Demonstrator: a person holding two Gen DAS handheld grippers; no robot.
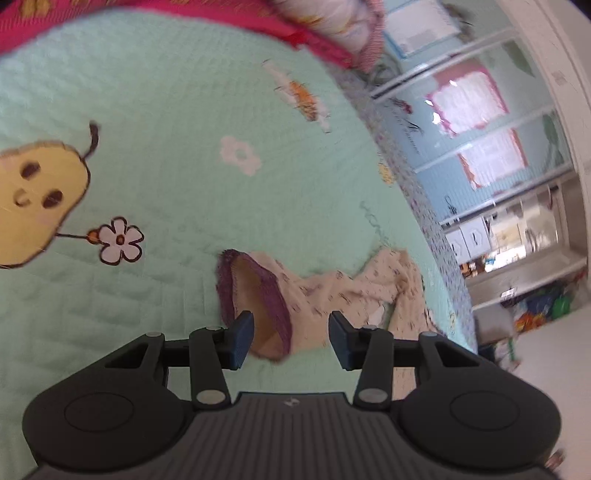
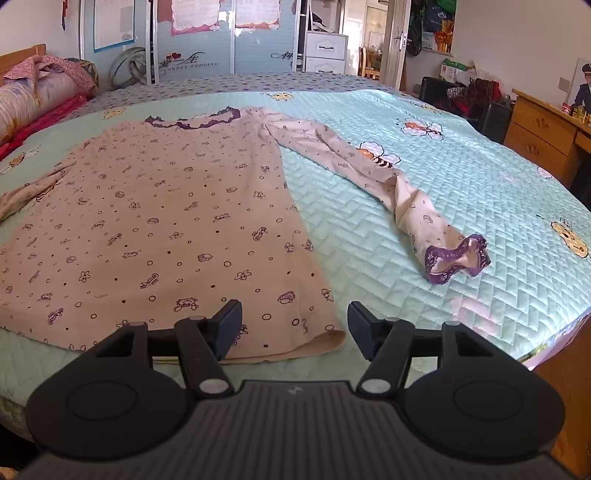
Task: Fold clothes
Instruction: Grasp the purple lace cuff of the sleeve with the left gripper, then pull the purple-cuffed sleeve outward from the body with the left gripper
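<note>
- Left wrist view: the left gripper [image 1: 291, 338] has its jaws apart with nothing clamped between them; the picture is blurred and rolled to one side
- The sleeve cuff [image 1: 255, 299], edged in purple trim, gapes open just beyond the fingertips at about 11 o'clock from the gap, its lower rim showing between the pads without touching them as far as the blur allows
- The rest of that cream printed sleeve [image 1: 354, 291] bunches away toward 2 o'clock, lying on the mint quilted bedspread [image 1: 177, 110]
- A yellow pear figure [image 1: 37, 195] holding a flower is printed on the spread at 9 o'clock, and a red blanket edge [image 1: 184, 18] runs along 12 o'clock
- Shelves [image 1: 517, 236] at 3 o'clock hold mixed items too blurred to name
- Right wrist view: the right gripper [image 2: 295, 334] hovers with its jaws parted and empty
- The pyjama top [image 2: 166, 221], cream with small purple prints, lies spread flat on the bedspread [image 2: 461, 184]; its bottom hem corner sits in the gap between the pads, slightly toward 12 o'clock, apart from both
- Its neckline [image 2: 192, 120] with purple trim is far off at 11 o'clock
- One long sleeve [image 2: 369, 166] stretches out to 2 o'clock, ending in a ruffled purple cuff [image 2: 456, 258]
- A rolled bolster [image 2: 33, 103] lies at 10 o'clock, and a wooden desk [image 2: 539, 129] stands at 2 o'clock with small items on top, too small to name
</note>
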